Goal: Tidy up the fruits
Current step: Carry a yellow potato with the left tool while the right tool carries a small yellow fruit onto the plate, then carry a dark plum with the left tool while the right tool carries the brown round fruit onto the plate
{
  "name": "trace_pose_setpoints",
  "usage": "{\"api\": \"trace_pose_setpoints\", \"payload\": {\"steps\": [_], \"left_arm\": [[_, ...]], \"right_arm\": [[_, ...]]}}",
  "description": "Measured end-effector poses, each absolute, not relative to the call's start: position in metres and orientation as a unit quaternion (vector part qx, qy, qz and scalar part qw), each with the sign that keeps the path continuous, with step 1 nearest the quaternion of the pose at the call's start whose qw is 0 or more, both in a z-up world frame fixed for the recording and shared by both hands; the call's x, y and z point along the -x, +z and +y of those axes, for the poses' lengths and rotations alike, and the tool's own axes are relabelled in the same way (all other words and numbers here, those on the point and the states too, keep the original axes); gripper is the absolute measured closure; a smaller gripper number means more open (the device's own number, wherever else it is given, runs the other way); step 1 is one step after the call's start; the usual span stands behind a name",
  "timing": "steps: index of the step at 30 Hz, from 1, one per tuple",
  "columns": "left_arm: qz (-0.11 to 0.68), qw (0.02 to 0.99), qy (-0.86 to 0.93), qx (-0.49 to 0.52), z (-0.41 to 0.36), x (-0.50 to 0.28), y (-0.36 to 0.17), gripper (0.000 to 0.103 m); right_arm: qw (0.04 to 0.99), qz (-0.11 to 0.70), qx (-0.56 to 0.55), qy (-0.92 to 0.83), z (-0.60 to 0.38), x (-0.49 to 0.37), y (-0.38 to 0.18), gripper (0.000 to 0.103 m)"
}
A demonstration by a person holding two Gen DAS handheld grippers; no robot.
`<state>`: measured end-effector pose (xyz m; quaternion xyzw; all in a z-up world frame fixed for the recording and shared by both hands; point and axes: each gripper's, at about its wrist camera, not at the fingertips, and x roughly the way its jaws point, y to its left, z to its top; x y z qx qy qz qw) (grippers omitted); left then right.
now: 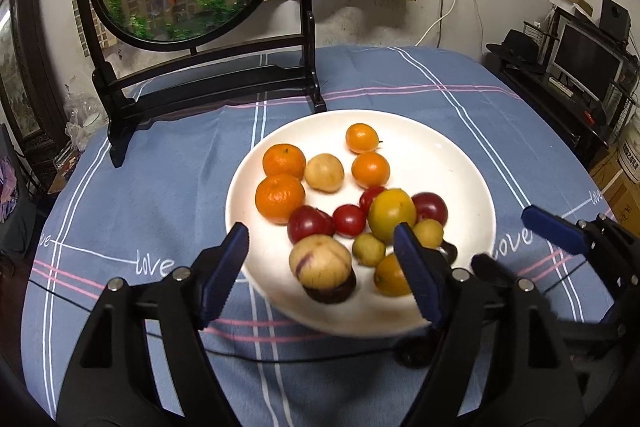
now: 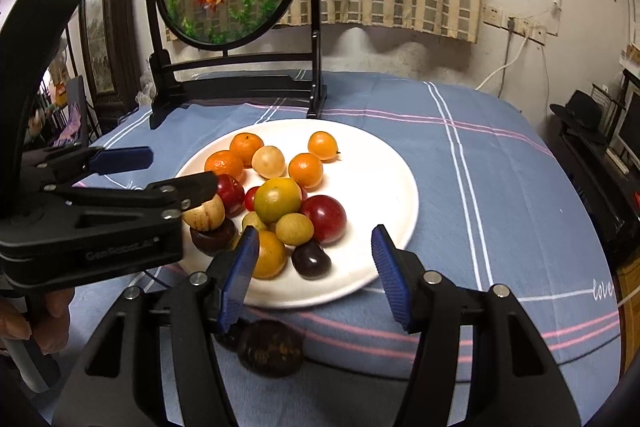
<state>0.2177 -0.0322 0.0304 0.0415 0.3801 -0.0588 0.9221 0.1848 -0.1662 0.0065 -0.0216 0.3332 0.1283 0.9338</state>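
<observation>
Fruit is mostly piled on the white plate (image 2: 380,163) already, but one dark fruit (image 2: 270,347) lies on the tabletop (image 2: 500,187) just by the right tool (image 2: 316,267), and both it and the left tool (image 1: 320,267) are wide open, holding nothing.

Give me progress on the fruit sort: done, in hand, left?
Done: most fruit sits on the white plate, oranges grouped at the back. In hand: nothing; the left hand-held gripper and right hand-held gripper are both open over the plate's near edge. Left: a dark fruit lies on the tablecloth off the plate.
</observation>
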Motion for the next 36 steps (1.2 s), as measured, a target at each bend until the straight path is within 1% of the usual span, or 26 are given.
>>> {"api": "trace_pose_setpoints", "payload": {"steps": [11,15,19,23,27,30,31,33,34,35,36], "left_arm": [[0.381,0.921,-0.065,-0.040,-0.030,-0.168,0.032,0.021],[0.397,0.913,-0.080,-0.043,-0.037,-0.146,0.016,0.021],[0.423,0.898,-0.094,-0.075,-0.053,-0.131,-0.013,0.021],[0.441,0.887,-0.099,-0.095,-0.061,-0.132,-0.034,0.021],[0.437,0.886,-0.109,-0.112,-0.073,-0.139,-0.041,0.023],[0.442,0.881,-0.118,-0.121,-0.081,-0.149,-0.048,0.032],[0.447,0.878,-0.121,-0.122,-0.083,-0.154,-0.051,0.038],[0.444,0.879,-0.129,-0.116,-0.085,-0.161,-0.053,0.044],[0.442,0.879,-0.136,-0.116,-0.087,-0.165,-0.053,0.051],[0.442,0.878,-0.143,-0.113,-0.088,-0.167,-0.052,0.067],[0.442,0.877,-0.154,-0.108,-0.089,-0.167,-0.052,0.071]], "right_arm": [[0.935,0.335,-0.020,0.117,-0.195,-0.141,0.007,0.044],[0.934,0.335,-0.041,0.113,-0.205,-0.128,0.001,0.043],[0.932,0.339,-0.061,0.113,-0.215,-0.125,-0.006,0.043],[0.928,0.346,-0.074,0.118,-0.219,-0.125,-0.013,0.043],[0.925,0.348,-0.080,0.127,-0.220,-0.124,-0.014,0.043],[0.924,0.349,-0.083,0.131,-0.220,-0.124,-0.014,0.043],[0.924,0.349,-0.083,0.132,-0.221,-0.124,-0.014,0.043],[0.923,0.351,-0.082,0.133,-0.220,-0.125,-0.014,0.043],[0.923,0.351,-0.081,0.134,-0.220,-0.125,-0.014,0.043],[0.923,0.352,-0.079,0.134,-0.219,-0.125,-0.015,0.043],[0.922,0.354,-0.078,0.135,-0.219,-0.126,-0.016,0.043]]}}
